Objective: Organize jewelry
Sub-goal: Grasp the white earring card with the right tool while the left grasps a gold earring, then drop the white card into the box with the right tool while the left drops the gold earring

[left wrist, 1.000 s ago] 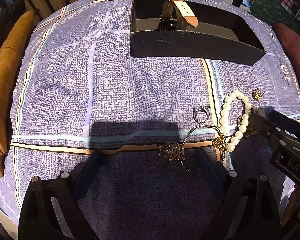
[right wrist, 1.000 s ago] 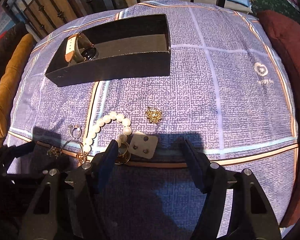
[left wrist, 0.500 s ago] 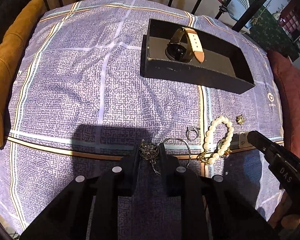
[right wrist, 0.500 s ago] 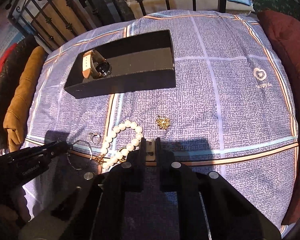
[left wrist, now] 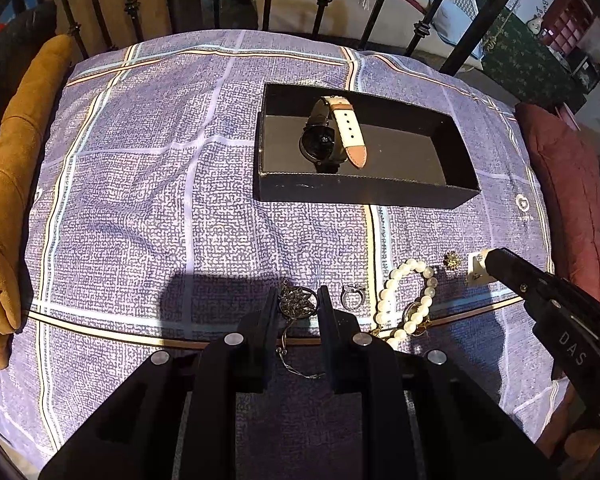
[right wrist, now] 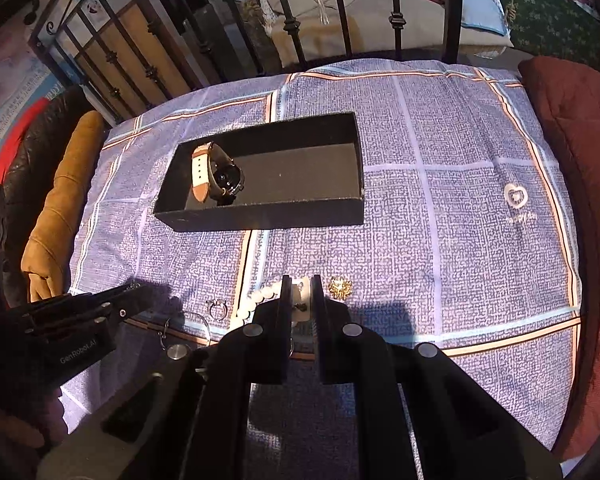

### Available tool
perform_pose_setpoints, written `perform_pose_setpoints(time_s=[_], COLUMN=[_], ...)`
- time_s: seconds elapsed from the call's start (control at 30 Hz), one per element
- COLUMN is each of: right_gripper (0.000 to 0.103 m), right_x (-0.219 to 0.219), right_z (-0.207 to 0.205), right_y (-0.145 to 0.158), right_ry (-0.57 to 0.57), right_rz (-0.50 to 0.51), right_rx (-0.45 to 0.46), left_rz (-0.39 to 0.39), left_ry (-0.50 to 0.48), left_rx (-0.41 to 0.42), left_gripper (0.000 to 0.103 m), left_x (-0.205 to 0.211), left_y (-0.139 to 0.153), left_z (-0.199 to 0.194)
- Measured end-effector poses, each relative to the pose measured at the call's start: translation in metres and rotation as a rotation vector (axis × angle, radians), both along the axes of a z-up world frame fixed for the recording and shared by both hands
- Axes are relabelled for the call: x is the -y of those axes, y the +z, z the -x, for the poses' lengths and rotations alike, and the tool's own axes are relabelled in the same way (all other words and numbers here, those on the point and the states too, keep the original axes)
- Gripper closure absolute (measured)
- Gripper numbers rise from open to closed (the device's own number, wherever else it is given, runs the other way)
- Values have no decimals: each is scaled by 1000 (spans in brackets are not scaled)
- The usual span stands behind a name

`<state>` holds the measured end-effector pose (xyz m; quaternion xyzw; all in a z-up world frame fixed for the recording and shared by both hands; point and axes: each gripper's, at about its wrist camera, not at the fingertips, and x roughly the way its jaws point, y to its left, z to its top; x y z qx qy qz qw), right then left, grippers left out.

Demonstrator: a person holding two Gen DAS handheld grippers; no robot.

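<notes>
My left gripper [left wrist: 299, 298] is shut on a dark filigree pendant earring [left wrist: 296, 302], lifted above the purple cloth, its hook hanging below. My right gripper [right wrist: 301, 284] is shut on a small white earring card [right wrist: 302, 289], also seen in the left wrist view [left wrist: 475, 270]. A pearl bracelet [left wrist: 404, 300], a silver ring [left wrist: 353, 295] and a gold brooch [right wrist: 340, 287] lie on the cloth. A black box [left wrist: 456, 196] further back holds a watch [left wrist: 332, 136] with a white and tan strap.
A purple patterned cloth [left wrist: 140, 208] covers the bed. A tan cushion [left wrist: 8, 184] lies at the left edge, a dark red cushion [right wrist: 580, 128] at the right. Black metal bed rails [right wrist: 340, 8] stand behind.
Both grippers have closed, the left on the pendant earring, the right on the earring card, and both have risen away from the cloth.
</notes>
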<state>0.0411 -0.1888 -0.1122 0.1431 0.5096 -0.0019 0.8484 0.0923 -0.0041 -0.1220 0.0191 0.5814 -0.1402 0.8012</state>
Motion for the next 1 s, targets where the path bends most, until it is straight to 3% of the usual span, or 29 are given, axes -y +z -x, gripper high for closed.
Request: perform_pose_setpoints(time_s=[0.67, 1.0], right_gripper=[93, 93], right_x=[12, 9], right_z=[-47, -82], right_y=[33, 25], right_ry=[-19, -5], right_rz=[38, 70], right_rx=[119, 138], left_rz=[-32, -27], left_ry=[-43, -37], left_rx=[136, 171], left_gripper=[85, 85], left_x=[30, 47], left_y=[31, 34], left_z=[-45, -89])
